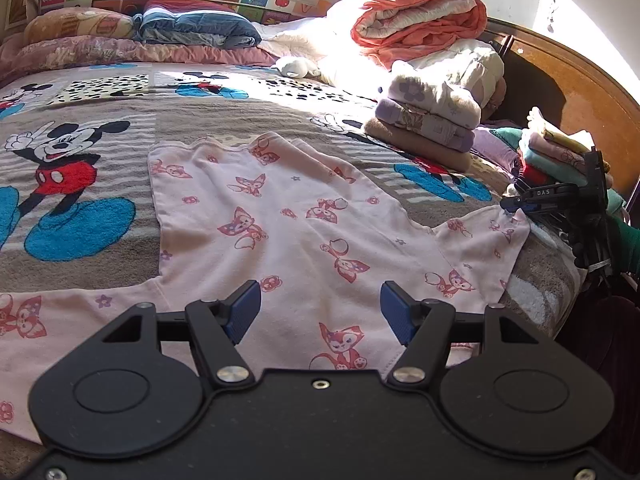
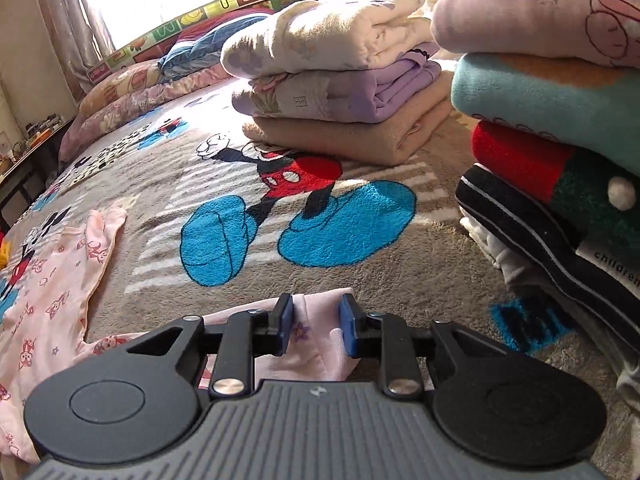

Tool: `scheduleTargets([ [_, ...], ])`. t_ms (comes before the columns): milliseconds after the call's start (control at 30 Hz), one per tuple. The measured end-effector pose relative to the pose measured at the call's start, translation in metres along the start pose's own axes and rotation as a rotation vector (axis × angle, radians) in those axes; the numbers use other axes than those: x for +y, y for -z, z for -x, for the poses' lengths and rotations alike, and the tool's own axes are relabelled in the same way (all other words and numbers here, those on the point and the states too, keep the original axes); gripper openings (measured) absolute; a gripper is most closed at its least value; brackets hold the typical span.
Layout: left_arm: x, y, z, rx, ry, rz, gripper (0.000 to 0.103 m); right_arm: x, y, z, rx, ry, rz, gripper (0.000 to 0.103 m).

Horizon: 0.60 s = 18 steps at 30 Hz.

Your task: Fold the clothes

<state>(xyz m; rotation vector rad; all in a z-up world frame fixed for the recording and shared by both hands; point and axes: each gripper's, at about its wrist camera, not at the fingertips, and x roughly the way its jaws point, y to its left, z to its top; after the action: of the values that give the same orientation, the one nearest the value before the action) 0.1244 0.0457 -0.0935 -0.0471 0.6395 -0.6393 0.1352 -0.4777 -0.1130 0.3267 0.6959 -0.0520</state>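
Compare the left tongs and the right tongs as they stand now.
The left tongs are wide open, with the pink shirt lying flat beneath them, ungripped. The right tongs stand much narrower, with a bunched sleeve of that shirt between their pads; whether they pinch it is unclear. The left sit over the shirt's body, the right at its edge. Both have blue pads.

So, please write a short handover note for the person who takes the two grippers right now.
Left gripper: open, above the pink shirt, holding nothing.
Right gripper: fingers on both sides of the sleeve end, with a gap; grip not confirmed.
Shirt lies spread flat on the Mickey blanket.
Two stacks of folded clothes are at the right.
Left to do: fold sleeves in, fold body, stack it.
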Motion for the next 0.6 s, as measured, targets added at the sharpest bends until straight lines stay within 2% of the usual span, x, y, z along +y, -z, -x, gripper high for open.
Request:
scheduleTargets([
  [100, -0.002, -0.001, 0.002, -0.007, 0.009, -0.010, 0.065, -0.006, 0.000, 0.010, -0.042, 0.086, -0.037, 0.029],
  [200, -0.003, -0.003, 0.002, -0.012, 0.015, -0.013, 0.065, -0.015, 0.003, 0.011, -0.022, 0.190, -0.040, 0.035],
  [367, -0.005, -0.004, -0.002, -0.008, 0.018, -0.012, 0.065, -0.014, -0.001, 0.015, -0.063, 0.090, -0.031, 0.035],
  [500, -0.005, -0.002, -0.005, 0.002, 0.012, -0.018, 0.065, -0.012, -0.010, 0.000, -0.002, 0.035, -0.023, 0.037],
  [600, -0.002, -0.002, -0.005, 0.003, 0.002, -0.008, 0.065, -0.012, -0.008, -0.009, 0.050, -0.019, -0.036, 0.035],
])
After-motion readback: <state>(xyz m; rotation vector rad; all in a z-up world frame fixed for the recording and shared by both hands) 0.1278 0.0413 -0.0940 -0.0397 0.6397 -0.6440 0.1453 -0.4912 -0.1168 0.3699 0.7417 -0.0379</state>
